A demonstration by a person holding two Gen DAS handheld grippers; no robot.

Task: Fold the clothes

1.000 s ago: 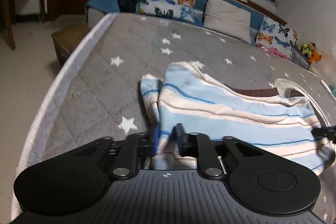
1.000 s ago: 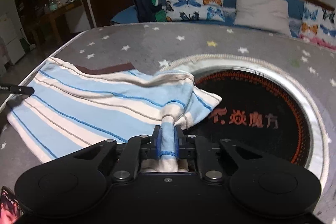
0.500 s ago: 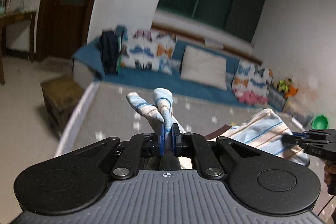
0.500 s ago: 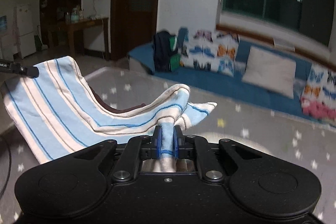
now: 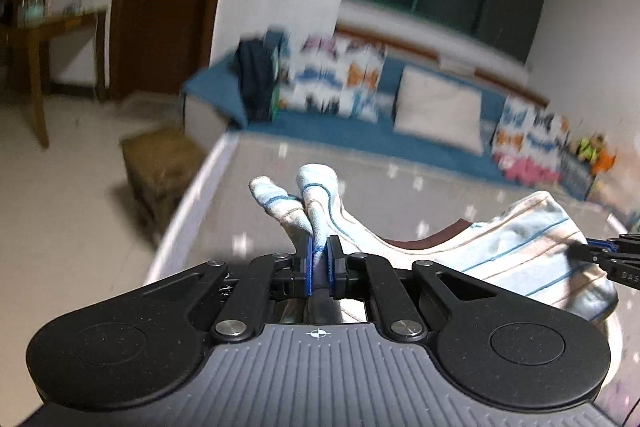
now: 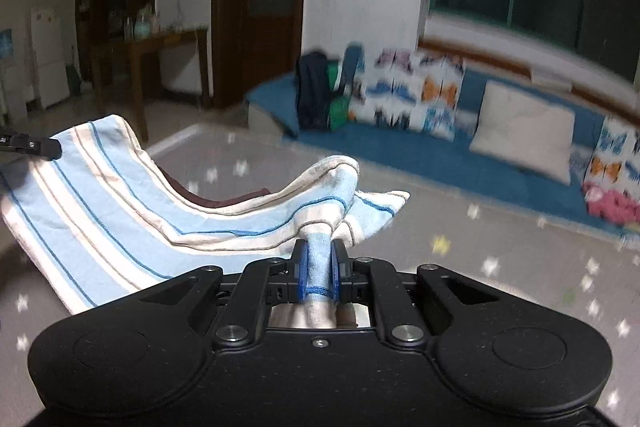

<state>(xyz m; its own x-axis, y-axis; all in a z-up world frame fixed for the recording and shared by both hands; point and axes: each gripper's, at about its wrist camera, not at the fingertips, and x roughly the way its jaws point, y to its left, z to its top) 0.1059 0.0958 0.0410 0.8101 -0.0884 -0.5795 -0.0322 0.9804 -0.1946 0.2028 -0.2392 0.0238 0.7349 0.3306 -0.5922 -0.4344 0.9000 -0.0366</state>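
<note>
A blue and white striped garment (image 5: 520, 243) hangs in the air between my two grippers, above a grey star-patterned table (image 5: 360, 195). My left gripper (image 5: 319, 259) is shut on one bunched corner of it. My right gripper (image 6: 319, 267) is shut on the other corner; the cloth (image 6: 100, 195) sags to the left of it in the right wrist view. A dark brown inner part (image 6: 224, 197) shows in the sag. The right gripper's tips (image 5: 608, 257) show at the right edge of the left wrist view, the left gripper's tips (image 6: 28, 145) at the left edge of the right wrist view.
A blue sofa (image 6: 440, 155) with butterfly cushions (image 6: 404, 95), a cream pillow (image 6: 524, 131) and a dark backpack (image 6: 314, 91) stands behind the table. A small wooden stool (image 5: 160, 163) is on the floor left of the table. A wooden desk (image 6: 152, 47) stands by the door.
Both grippers have lifted the garment off the table and tilted up; it lay flat a second ago and now hangs between them. Both views now face the room rather than the tabletop.
</note>
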